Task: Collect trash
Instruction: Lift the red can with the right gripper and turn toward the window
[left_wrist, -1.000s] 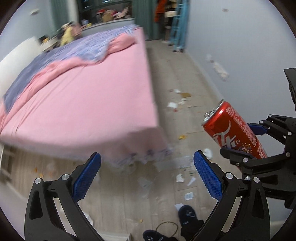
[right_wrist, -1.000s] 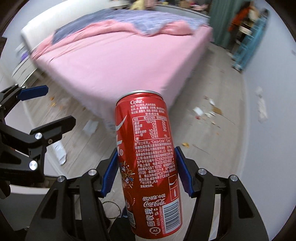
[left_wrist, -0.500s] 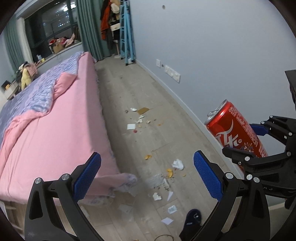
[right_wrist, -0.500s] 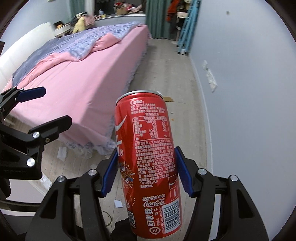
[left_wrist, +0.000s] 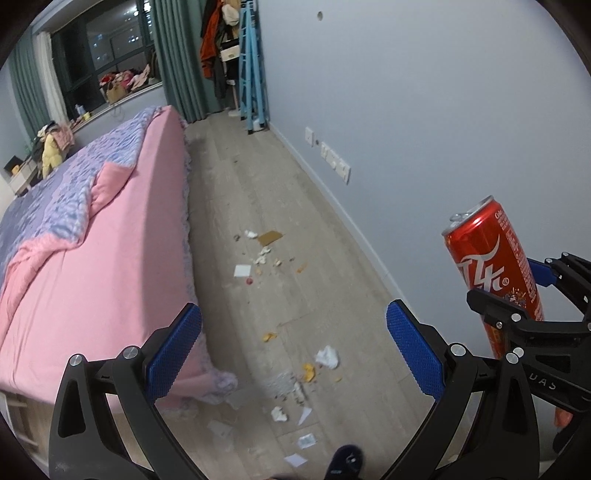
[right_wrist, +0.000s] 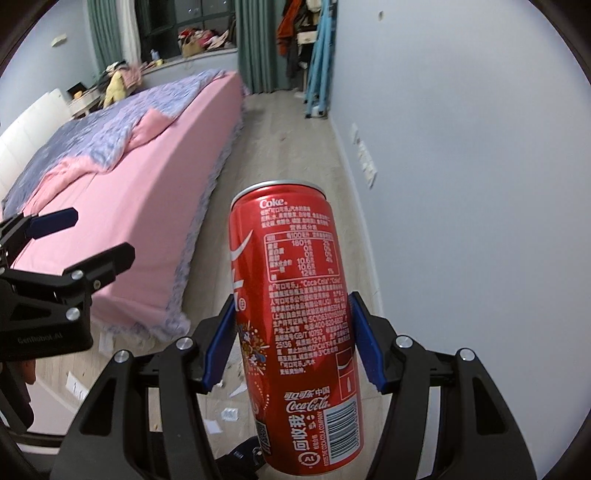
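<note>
Right gripper (right_wrist: 291, 343) clamps Coca-Cola can (right_wrist: 295, 321) low, could tip out; left gripper (left_wrist: 295, 354) wide, empty, above floor scraps (left_wrist: 327, 356)

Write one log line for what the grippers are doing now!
right gripper: shut on Coca-Cola can | left gripper: open, empty | paper scraps: on floor

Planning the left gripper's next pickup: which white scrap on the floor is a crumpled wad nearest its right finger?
The crumpled tissue just left of the left gripper's right finger; the square paper lies flat, farther up the floor.
</note>
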